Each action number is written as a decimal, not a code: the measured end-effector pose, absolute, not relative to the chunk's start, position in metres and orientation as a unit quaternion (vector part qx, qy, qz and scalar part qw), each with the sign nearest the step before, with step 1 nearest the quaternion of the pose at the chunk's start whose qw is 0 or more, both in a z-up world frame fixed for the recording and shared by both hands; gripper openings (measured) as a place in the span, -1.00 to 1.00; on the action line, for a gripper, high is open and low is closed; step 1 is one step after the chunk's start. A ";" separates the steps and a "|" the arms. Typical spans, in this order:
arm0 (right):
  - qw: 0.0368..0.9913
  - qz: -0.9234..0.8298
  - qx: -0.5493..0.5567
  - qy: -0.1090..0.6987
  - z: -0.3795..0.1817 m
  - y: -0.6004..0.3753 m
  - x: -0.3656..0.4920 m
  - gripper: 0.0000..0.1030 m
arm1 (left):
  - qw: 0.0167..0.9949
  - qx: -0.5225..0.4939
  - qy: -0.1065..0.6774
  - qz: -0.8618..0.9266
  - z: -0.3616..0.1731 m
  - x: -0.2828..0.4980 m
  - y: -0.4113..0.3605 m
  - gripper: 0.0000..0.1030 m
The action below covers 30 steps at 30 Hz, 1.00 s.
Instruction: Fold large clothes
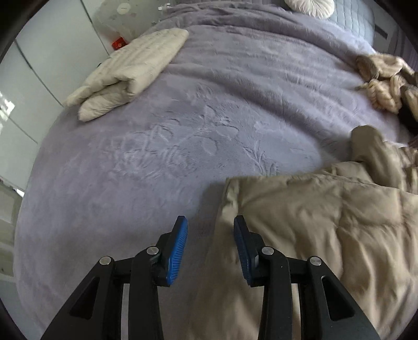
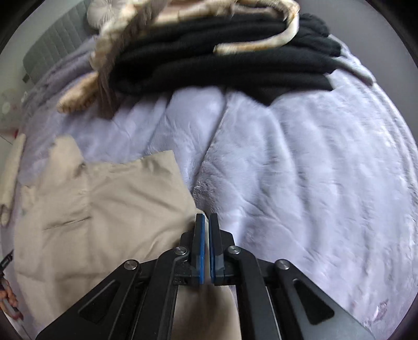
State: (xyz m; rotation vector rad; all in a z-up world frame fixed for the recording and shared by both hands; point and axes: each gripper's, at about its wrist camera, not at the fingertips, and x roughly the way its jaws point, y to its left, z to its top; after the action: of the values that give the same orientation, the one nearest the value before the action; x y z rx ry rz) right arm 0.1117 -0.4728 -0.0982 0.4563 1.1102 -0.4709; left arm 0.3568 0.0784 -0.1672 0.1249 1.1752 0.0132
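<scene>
A beige quilted coat (image 1: 326, 235) lies spread on a lavender plush bed cover (image 1: 183, 130), which serves as the landmark here. The coat occupies the near side of the cover; in the right wrist view it (image 2: 104, 204) fills the lower left, its corner reaching toward the tongs.

The left gripper (image 1: 210, 222) stands released, its blue pads well apart, hovering over the coat's near edge where fabric meets the cover; nothing sits between the fingers. The right gripper (image 2: 206, 217) is nearly clenched, with only a narrow slit between the pads. Whether a thin fold of coat is pinched there cannot be told, since the coat's corner ends just beside the tips.

On the far left of the cover rests a folded cream padded garment (image 1: 130, 70). Toward the far side lies a heap of black knitwear (image 2: 222, 65) mixed with tan fur-trimmed clothing (image 2: 109, 52). A round pleated cushion (image 1: 309, 6) sits at the head of the cover. No containers show clearly.
</scene>
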 end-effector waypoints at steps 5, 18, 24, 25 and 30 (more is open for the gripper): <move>0.808 -0.198 0.237 0.502 -0.071 -0.453 0.083 -0.93 | 0.830 0.052 0.555 0.003 -0.144 0.315 0.083 0.22; 0.784 -0.134 0.312 0.520 -0.085 -0.371 0.018 -0.93 | 0.800 0.048 0.597 -0.043 -0.147 0.218 0.060 0.22; 0.763 -0.120 0.340 0.536 -0.103 -0.350 0.003 -0.85 | 0.800 0.033 0.598 -0.040 -0.146 0.197 0.062 1.00; 0.761 -0.119 0.344 0.537 -0.105 -0.348 0.002 -0.68 | 0.798 0.029 0.600 -0.040 -0.146 0.196 0.063 1.00; 0.751 -0.112 0.369 0.537 -0.114 -0.340 -0.002 -0.09 | 0.795 0.024 0.606 -0.036 -0.147 0.190 0.066 1.00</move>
State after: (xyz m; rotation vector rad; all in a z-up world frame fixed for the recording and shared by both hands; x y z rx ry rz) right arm -0.0021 -0.3399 -0.1140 0.8053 1.1726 -0.2438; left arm 0.1898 0.0656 -0.1473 0.0516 1.3014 -0.0783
